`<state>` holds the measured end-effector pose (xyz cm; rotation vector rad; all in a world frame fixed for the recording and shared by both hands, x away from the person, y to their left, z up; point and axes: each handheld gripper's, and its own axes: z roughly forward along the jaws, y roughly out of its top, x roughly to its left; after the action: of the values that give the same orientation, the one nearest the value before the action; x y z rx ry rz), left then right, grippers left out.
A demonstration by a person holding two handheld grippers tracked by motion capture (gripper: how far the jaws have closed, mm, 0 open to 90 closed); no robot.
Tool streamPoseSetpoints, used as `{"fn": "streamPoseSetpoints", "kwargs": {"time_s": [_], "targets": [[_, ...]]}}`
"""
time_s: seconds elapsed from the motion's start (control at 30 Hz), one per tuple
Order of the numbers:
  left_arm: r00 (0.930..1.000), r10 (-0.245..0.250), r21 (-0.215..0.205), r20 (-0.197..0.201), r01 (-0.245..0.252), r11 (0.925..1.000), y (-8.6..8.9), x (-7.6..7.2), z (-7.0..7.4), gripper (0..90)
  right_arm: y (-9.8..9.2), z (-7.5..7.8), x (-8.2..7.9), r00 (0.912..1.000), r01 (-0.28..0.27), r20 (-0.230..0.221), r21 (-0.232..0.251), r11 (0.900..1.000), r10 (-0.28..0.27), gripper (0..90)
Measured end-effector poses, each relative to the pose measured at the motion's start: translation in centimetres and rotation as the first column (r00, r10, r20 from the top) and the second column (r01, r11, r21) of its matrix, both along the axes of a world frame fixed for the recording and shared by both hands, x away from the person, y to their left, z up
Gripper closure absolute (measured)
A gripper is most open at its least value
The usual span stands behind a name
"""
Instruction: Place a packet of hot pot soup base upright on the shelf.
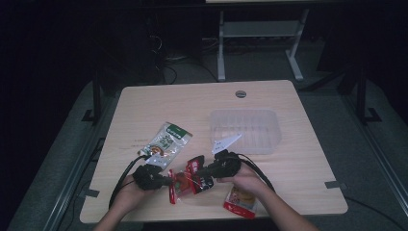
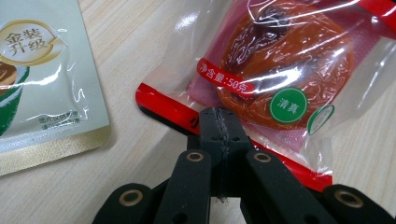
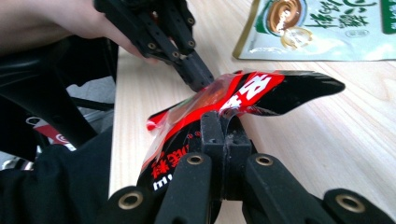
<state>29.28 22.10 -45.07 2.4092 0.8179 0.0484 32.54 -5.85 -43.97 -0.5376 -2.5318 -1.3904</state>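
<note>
A red and clear snack packet [image 1: 190, 179] is held near the front edge of the pale wood-grain surface [image 1: 298, 159], between the two grippers. The jaws of the left gripper [image 2: 219, 116] are clamped together on the packet's red sealed edge; the jaws of the right gripper [image 3: 223, 122] are pinched shut on the opposite side, where the film is red and black with large white characters. The packet is made of glossy, crinkled plastic. Through its clear window a brown, wrinkled piece of food is seen, and a red band printed "净含量:50克" and a green round badge reading "清真" can be read.

Just to the right of the person's right hand, a second red packet [image 1: 240, 199] is seen lying flat at the front edge. Beyond the left gripper a flat cream and green pouch [image 1: 167, 140] lies on the surface, with a gold seal reading "金装升级" and a matte gold bottom seam. Farther back, a clear rectangular plastic tub [image 1: 269, 139] with rounded corners is set, with a white slip of paper [image 1: 225, 143] against its near left corner.
</note>
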Motion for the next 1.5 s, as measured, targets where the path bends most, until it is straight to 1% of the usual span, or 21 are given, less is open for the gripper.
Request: {"fn": "streamPoseSetpoints", "kwargs": {"time_s": [0.1,0.13,0.27,0.33,0.4,0.43,0.47,0.5,0.53,0.57,0.6,0.63,0.67,0.8,0.87,0.9,1.03,1.07,1.13,1.33,1.5], "targets": [[0.9999,-0.004,0.011,0.013,0.004,0.9999,-0.1,0.0,0.0,89.9,-0.1,0.1,0.0,0.9996,-0.01,-0.027,0.043,0.999,0.011,90.0],[0.9999,0.002,0.003,0.011,-0.002,1.0,-0.2,0.1,0.0,89.9,0.0,0.3,-0.2,0.9993,-0.021,-0.03,0.066,0.998,0.023,90.0],[0.9999,-0.014,0.003,0.006,0.014,0.9999,-0.3,0.2,0.0,89.9,0.1,0.6,-0.4,0.9992,-0.036,-0.015,0.077,0.996,0.038,90.0],[0.9999,0.003,-0.032,0.015,-0.002,0.9995,-0.6,0.1,0.1,89.9,0.1,0.9,-0.5,0.9988,-0.045,-0.013,0.094,0.995,0.046,90.0],[0.9992,-0.001,-0.049,0.041,0.003,0.9988,-0.7,0.1,0.5,89.9,0.0,1.3,-0.6,0.9988,-0.046,-0.013,0.116,0.992,0.048,90.0],[0.9987,0.001,-0.07,0.051,0.002,0.9975,-0.7,0.1,0.7,89.9,-0.1,1.6,-0.7,0.9987,-0.048,-0.013,0.128,0.991,0.05,90.0],[0.9976,0.0,-0.127,0.069,0.008,0.9918,-0.7,0.0,1.1,89.9,-0.2,2.1,-0.9,0.9986,-0.053,0.003,0.146,0.988,0.053,90.0],[0.9976,0.0,-0.127,0.069,0.008,0.9918,-0.7,0.0,1.1,89.9,-0.2,2.1,-0.9,0.9986,-0.053,0.003,0.146,0.988,0.053,90.0],[0.997,0.003,-0.168,0.077,0.01,0.9858,-0.8,-0.1,1.3,89.9,-0.2,2.4,-1.0,0.9987,-0.05,0.005,0.149,0.987,0.05,90.0],[0.9954,-0.011,-0.199,0.096,0.03,0.9795,-1.2,-0.2,1.8,89.9,-0.3,2.8,-1.2,0.9987,-0.05,0.015,0.16,0.986,0.048,90.0],[0.993,-0.025,-0.192,0.115,0.047,0.9802,-1.4,-0.3,2.0,89.9,-0.3,2.9,-1.2,0.9985,-0.054,0.02,0.171,0.984,0.052,90.0],[0.993,-0.025,-0.192,0.115,0.047,0.9802,-1.4,-0.3,2.0,89.9,-0.3,2.9,-1.2,0.9985,-0.054,0.02,0.171,0.984,0.052,90.0],[0.9898,-0.04,-0.19,0.137,0.066,0.9796,-1.9,-0.5,2.2,89.9,-0.3,3.1,-1.3,0.9983,-0.057,0.016,0.181,0.982,0.055,90.0],[0.9862,-0.059,-0.197,0.154,0.089,0.9764,-2.4,-0.6,2.4,89.8,-0.3,3.4,-1.5,0.9979,-0.064,0.018,0.199,0.978,0.062,90.0],[0.9844,-0.062,-0.19,0.164,0.093,0.9772,-2.3,-0.7,2.6,89.8,-0.3,3.6,-1.6,0.9975,-0.067,0.036,0.204,0.977,0.061,90.0],[0.9849,-0.056,-0.2,0.164,0.089,0.9758,-2.2,-0.7,2.6,89.8,-0.4,3.7,-1.6,0.9973,-0.066,0.045,0.195,0.978,0.058,90.0],[0.9858,-0.03,-0.237,0.165,0.07,0.9691,-1.5,-0.7,3.0,89.7,-1.3,4.3,-1.5,0.9988,-0.035,0.04,0.204,0.978,0.028,90.0],[0.9845,-0.034,-0.234,0.172,0.074,0.9693,-1.3,-0.7,3.1,89.7,-1.9,4.7,-1.4,0.9989,-0.021,0.045,0.223,0.975,0.011,90.0],[0.9851,-0.025,-0.241,0.17,0.066,0.9682,-1.1,-0.9,3.2,89.2,-2.3,5.0,-1.3,0.9987,-0.014,0.051,0.229,0.973,0.002,90.0],[0.9847,-0.03,-0.237,0.172,0.071,0.9688,-0.9,-1.0,3.3,88.2,-3.2,5.6,-1.2,0.9978,0.007,0.062,0.246,0.969,-0.023,90.0],[0.9853,-0.032,-0.214,0.168,0.068,0.9744,-0.6,-1.1,3.2,84.8,-4.1,6.0,-1.2,0.9964,0.032,0.069,0.251,0.967,-0.051,90.0]]}}
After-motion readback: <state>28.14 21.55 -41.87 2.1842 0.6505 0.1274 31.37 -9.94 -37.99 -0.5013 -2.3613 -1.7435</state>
